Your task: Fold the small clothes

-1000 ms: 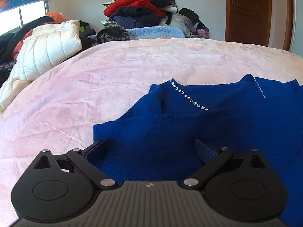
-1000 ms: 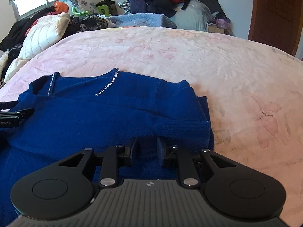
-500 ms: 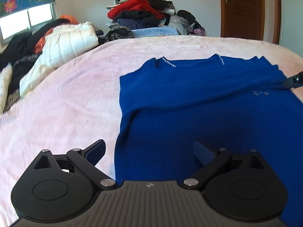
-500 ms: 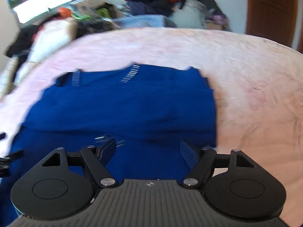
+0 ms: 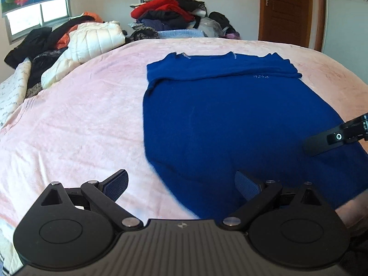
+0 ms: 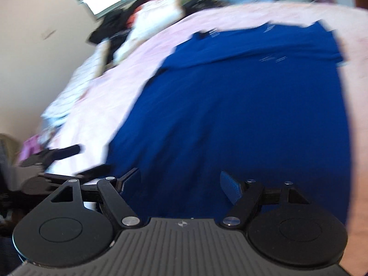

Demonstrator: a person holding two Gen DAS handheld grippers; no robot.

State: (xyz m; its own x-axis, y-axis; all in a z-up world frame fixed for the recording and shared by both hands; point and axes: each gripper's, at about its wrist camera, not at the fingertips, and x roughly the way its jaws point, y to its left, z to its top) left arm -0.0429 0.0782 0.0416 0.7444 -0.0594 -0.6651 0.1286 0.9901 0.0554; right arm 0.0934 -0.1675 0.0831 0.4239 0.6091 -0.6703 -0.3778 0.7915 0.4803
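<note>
A dark blue sweater (image 5: 230, 119) lies flat on the pink bed cover (image 5: 69, 126), neckline at the far end and sleeves folded across its upper part. My left gripper (image 5: 181, 179) hovers open above the sweater's near left hem, with nothing between its pads. My right gripper (image 6: 180, 177) is open too, empty, over the near hem of the sweater (image 6: 241, 115); this view is motion-blurred. One right finger (image 5: 322, 142) reaches in from the right edge of the left wrist view. The left gripper (image 6: 85, 161) shows at the lower left of the right wrist view.
A white puffer jacket (image 5: 92, 39) and dark garments lie along the bed's far left side. A tall heap of clothes (image 5: 165, 7) stands behind the bed against the wall. A brown door (image 5: 285, 9) is at the back right.
Both grippers have drawn back from the sweater's shoulders toward its near hem. The right jaws, nearly shut on the cloth a second ago, now stand wide apart, and its view has swung left.
</note>
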